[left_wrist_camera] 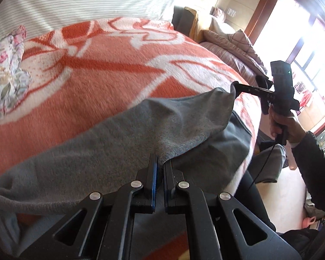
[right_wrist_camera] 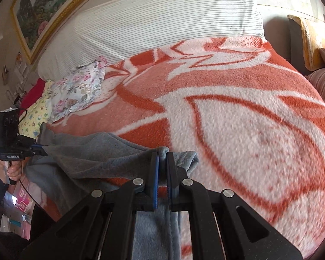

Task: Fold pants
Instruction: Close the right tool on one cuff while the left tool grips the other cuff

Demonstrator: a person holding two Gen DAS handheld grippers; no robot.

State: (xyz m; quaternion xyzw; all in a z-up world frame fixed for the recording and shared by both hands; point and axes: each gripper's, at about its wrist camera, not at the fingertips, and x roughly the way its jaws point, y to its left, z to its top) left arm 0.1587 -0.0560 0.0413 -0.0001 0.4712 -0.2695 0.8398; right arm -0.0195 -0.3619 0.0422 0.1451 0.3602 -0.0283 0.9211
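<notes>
Grey fleece pants (left_wrist_camera: 123, 143) are stretched over the near edge of a bed with an orange-and-white blanket (left_wrist_camera: 110, 65). My left gripper (left_wrist_camera: 160, 162) is shut on a fold of the pants. My right gripper (right_wrist_camera: 162, 156) is shut on another edge of the pants (right_wrist_camera: 97, 153). The right gripper also shows in the left wrist view (left_wrist_camera: 235, 85), lifting the cloth at the far right. The left gripper shows in the right wrist view (right_wrist_camera: 42, 147) at the far left, holding the same stretched edge. The cloth hangs slack between them above the blanket (right_wrist_camera: 238, 119).
A striped white pillow (right_wrist_camera: 162, 17) lies at the head of the bed. A floral cloth (right_wrist_camera: 80, 88) and a yellow patterned one (right_wrist_camera: 34, 117) sit at the bed's left. A striped sofa with cushions (left_wrist_camera: 231, 45) stands beyond the bed's right side, near bright windows.
</notes>
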